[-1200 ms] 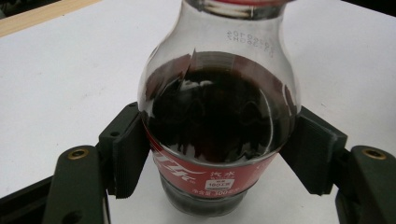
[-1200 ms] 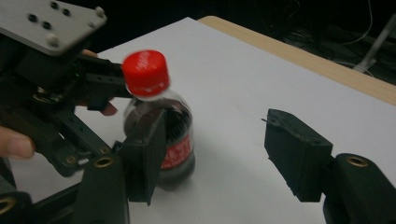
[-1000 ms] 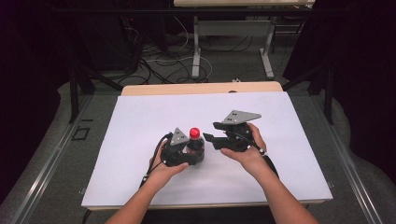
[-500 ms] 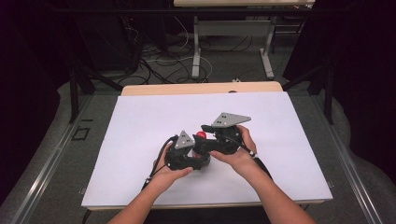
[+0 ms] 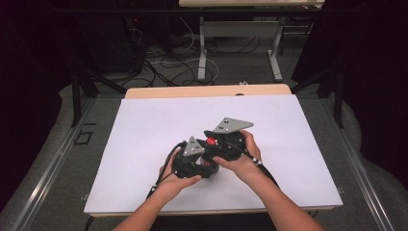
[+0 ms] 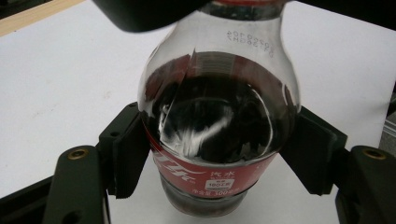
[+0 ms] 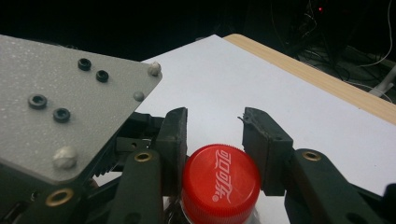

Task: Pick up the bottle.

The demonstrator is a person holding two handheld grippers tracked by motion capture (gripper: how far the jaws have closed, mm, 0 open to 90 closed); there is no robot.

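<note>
White table (image 5: 144, 125) carries the cola bottle (image 6: 217, 121) near its middle; your left gripper (image 6: 219, 158) clamps the bottle's body, so hold it steady. Your right gripper (image 7: 215, 130) straddles the red cap (image 7: 220, 184), jaws apart: centre, close squarely, then twist.

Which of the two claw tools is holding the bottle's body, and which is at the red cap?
The left gripper clamps the cola bottle around its labelled body. The right gripper sits at the red cap, jaws either side of it.
</note>
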